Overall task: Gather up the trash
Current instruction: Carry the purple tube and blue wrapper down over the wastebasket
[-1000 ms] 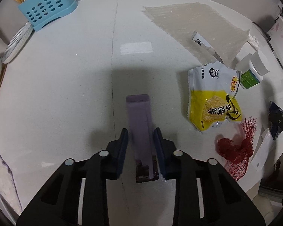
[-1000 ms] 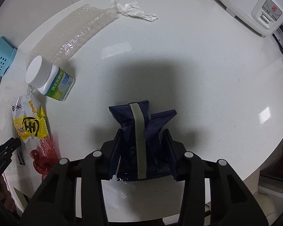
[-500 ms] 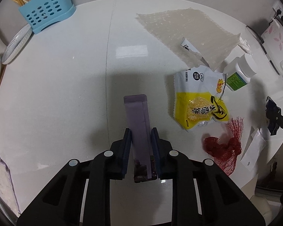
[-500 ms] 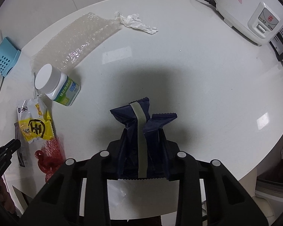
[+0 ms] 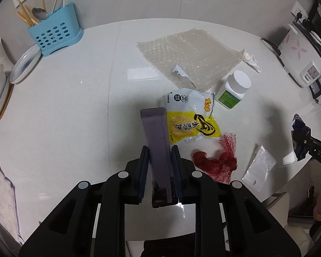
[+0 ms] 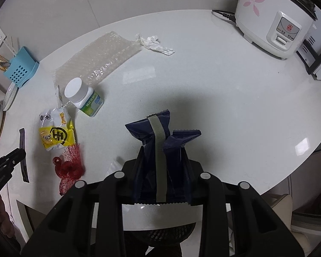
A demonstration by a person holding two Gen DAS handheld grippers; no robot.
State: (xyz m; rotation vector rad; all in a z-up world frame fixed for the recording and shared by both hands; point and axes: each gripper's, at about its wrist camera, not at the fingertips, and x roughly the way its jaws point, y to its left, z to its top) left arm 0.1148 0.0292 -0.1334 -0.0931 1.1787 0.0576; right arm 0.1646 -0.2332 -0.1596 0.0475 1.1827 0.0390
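Observation:
My left gripper (image 5: 159, 150) is shut on a long purple carton (image 5: 155, 132), held clear above the white table (image 5: 75, 107). My right gripper (image 6: 163, 152) is shut on a crumpled dark blue wrapper (image 6: 147, 128) with a grey strip, also lifted off the table. Trash lies on the table: a yellow snack bag (image 5: 188, 117), red mesh netting (image 5: 216, 162), a sheet of bubble wrap (image 5: 190, 55), a crumpled tissue (image 6: 154, 44), a clear plastic bag (image 5: 259, 169) and a white bottle (image 6: 83, 96). In the left wrist view the right gripper shows at the far right edge.
A white rice cooker (image 6: 271, 19) stands at the back right with its cord. A blue cutlery holder (image 5: 55, 34) and stacked plates (image 5: 25, 63) sit at the back left. Below the near table edge a dark mesh basket (image 6: 167, 233) shows.
Both grippers have risen from the table with the carton and the blue wrapper, so more of the table and wall shows. The right fingers have squeezed the wrapper narrower.

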